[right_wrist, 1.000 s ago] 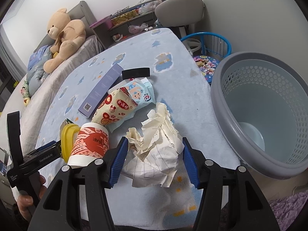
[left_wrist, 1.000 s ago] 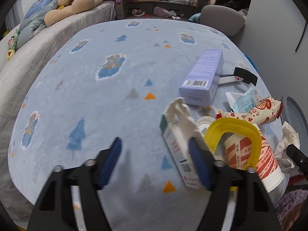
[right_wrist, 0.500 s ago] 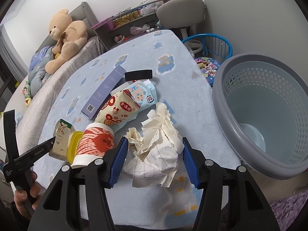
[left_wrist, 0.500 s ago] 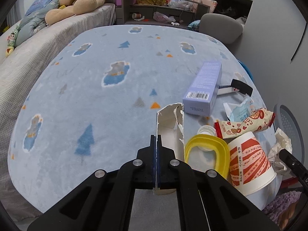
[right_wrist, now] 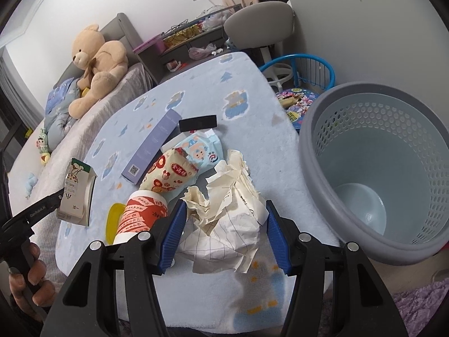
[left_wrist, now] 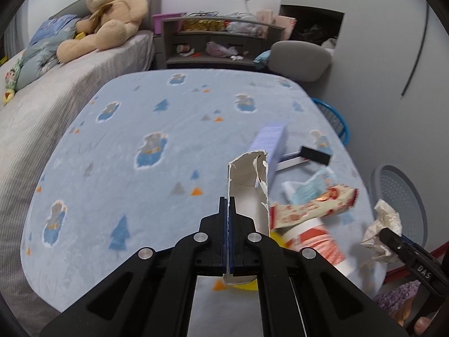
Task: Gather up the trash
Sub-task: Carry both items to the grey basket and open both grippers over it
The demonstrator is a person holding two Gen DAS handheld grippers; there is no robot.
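My left gripper (left_wrist: 228,213) is shut on one wall of a torn white milk carton (left_wrist: 248,185) and holds it above the blue bed cover; the carton also shows in the right wrist view (right_wrist: 77,193). My right gripper (right_wrist: 226,233) is open around a crumpled white paper wad (right_wrist: 233,205) on the cover (right_wrist: 196,90). A red and white paper cup (right_wrist: 143,213), a yellow lid (right_wrist: 112,219), a snack wrapper (right_wrist: 171,172), a blue and white packet (right_wrist: 199,147), a purple box (right_wrist: 153,147) and a black piece (right_wrist: 197,122) lie nearby.
A grey perforated waste basket (right_wrist: 376,174) stands on the floor right of the bed. A blue wire basket (right_wrist: 303,67) and a grey chair (right_wrist: 258,25) are behind it. A teddy bear (left_wrist: 106,19) sits on the far bed by a shelf (left_wrist: 219,42).
My left gripper closed on the carton's wall and lifted it off the cover. My right gripper stayed open around the paper wad.
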